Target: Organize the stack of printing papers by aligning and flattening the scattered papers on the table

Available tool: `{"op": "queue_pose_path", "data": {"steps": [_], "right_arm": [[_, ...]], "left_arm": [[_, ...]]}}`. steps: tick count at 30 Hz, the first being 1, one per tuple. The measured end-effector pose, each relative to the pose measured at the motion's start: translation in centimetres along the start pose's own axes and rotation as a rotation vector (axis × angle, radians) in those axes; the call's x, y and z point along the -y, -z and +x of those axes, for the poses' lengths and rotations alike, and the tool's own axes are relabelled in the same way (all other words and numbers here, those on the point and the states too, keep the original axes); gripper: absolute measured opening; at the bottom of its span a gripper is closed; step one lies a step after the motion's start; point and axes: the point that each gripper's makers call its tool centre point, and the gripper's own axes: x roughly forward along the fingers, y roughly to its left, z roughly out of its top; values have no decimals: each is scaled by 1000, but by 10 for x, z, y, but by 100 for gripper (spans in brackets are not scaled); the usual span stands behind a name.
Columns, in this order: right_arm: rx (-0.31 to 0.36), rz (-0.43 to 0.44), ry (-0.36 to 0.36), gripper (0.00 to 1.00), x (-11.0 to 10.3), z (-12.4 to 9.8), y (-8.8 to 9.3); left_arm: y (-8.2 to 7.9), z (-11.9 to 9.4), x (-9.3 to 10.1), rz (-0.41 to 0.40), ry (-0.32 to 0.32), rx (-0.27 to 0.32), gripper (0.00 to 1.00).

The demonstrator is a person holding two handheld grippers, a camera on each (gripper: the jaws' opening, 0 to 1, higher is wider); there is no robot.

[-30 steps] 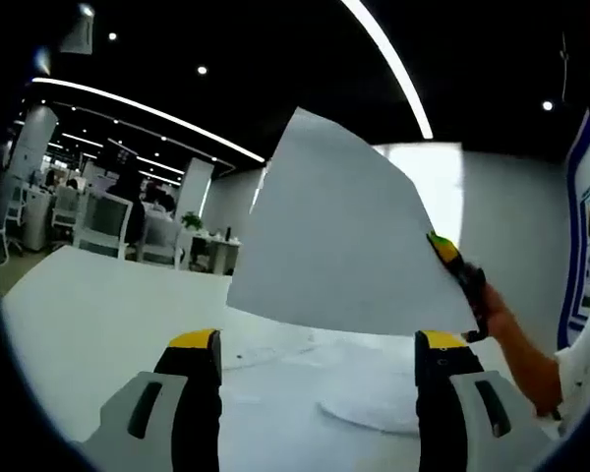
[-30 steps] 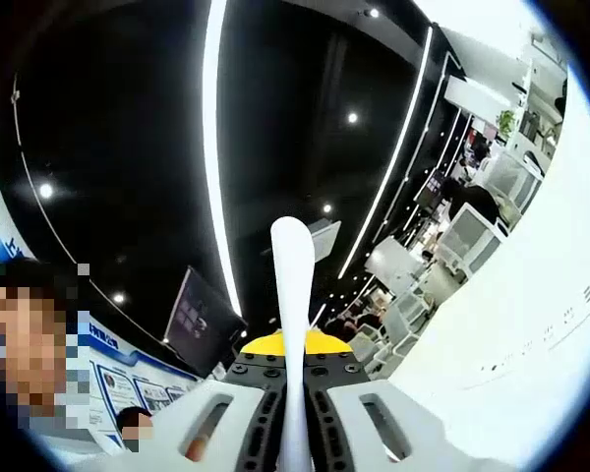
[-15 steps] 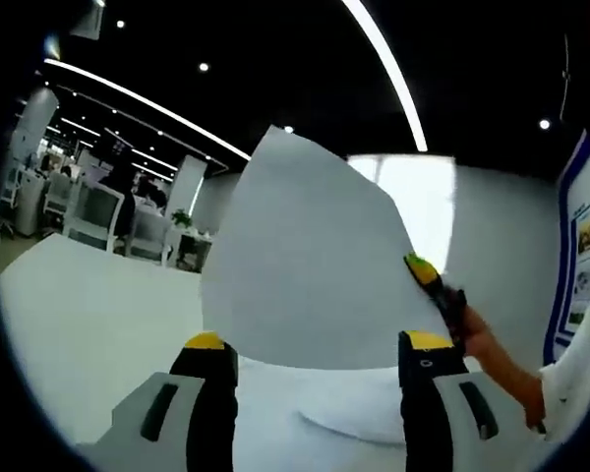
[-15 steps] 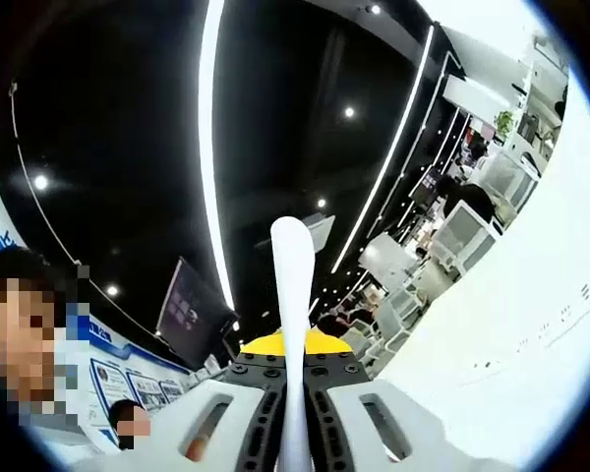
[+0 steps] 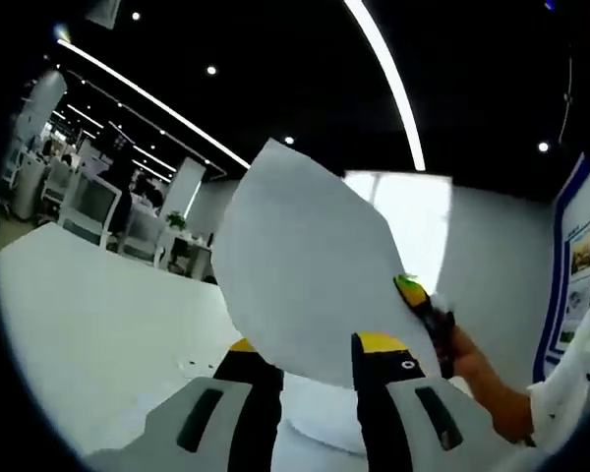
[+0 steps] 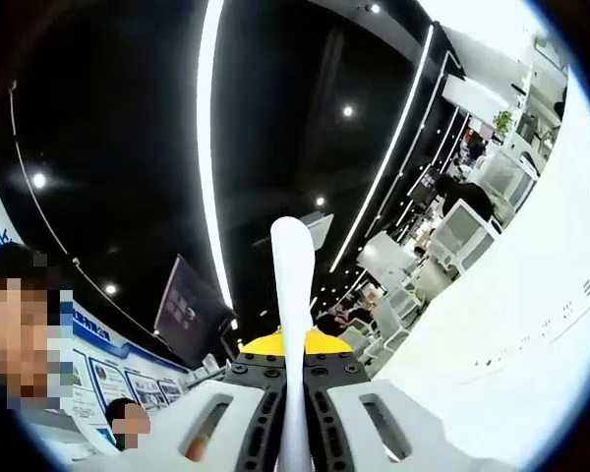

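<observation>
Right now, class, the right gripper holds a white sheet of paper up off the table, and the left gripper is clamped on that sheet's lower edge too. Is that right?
Not quite. The right gripper does hold the sheet of paper up off the table, but the left gripper is not clamped on it. The left gripper view shows its jaws apart, with the sheet's lower edge hanging in front of them.

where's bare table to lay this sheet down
The white table looks bare across the wide stretch left of the left gripper, out toward the office chairs. It is crowded straight ahead: the paper pile lies beneath the raised sheet, which the right gripper pinches at its edge.
</observation>
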Motion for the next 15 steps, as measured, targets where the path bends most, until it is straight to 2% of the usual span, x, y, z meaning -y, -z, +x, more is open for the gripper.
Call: {"op": "queue_pose_path", "data": {"steps": [3, 5, 10, 15], "right_arm": [[-1, 2, 0, 0, 0, 1, 1], [-1, 5, -2, 0, 0, 2, 1], [-10, 9, -12, 0, 0, 5, 3], [-12, 11, -21, 0, -3, 8, 8]], "left_arm": [[-4, -2, -2, 13, -5, 21, 23], [-6, -3, -4, 13, -8, 32, 22], [-7, -3, -2, 2, -8, 40, 14], [-13, -5, -3, -48, -7, 71, 7]]}}
